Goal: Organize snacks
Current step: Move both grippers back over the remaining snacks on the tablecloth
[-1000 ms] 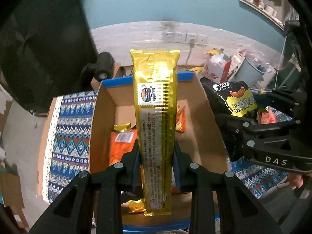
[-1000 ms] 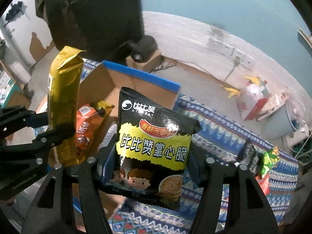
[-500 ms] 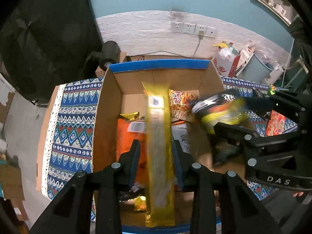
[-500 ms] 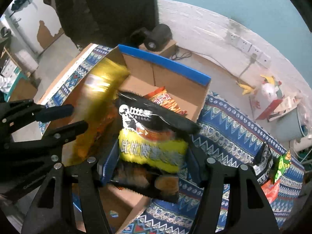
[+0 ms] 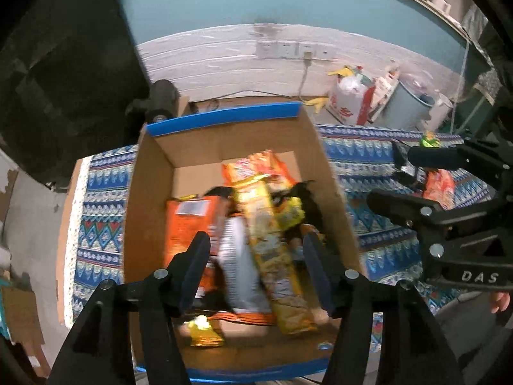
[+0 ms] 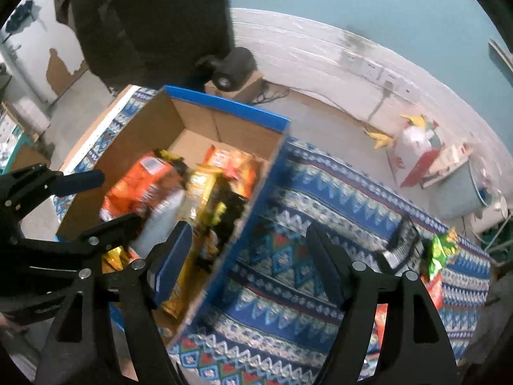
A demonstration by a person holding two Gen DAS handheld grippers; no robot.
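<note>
1. My left gripper (image 5: 256,253) hangs over the open cardboard box (image 5: 150,192), its jaws opening; the long gold snack pack (image 5: 275,256) lies blurred below and between them, and the pads are clear of it.
2. My right gripper (image 6: 250,256) is also opening, with nothing pinched. It straddles the box's right wall (image 6: 253,199), one finger over the inside, the other over the patterned cloth (image 6: 320,192) on the tabletop.
3. The black-and-yellow snack bag (image 5: 295,208) sits inside the box against the right wall, beside the gold pack.
4. Other snacks crowd the box: an orange bag (image 5: 189,221) on the left, an orange-red one (image 5: 256,170) toward the back wall, a small gold wrapper (image 5: 205,330) near the front edge.
5. More snacks wait on the cloth to the right, among them a green packet (image 6: 441,250) and a dark one (image 6: 404,243).
6. Behind the box stands a black cylindrical device (image 6: 234,67) on a small carton, and wall sockets (image 5: 295,51) with a cable hanging down.
7. On the floor further right lie a red-and-white bag (image 6: 416,147) and a grey bin (image 5: 410,109).
</note>
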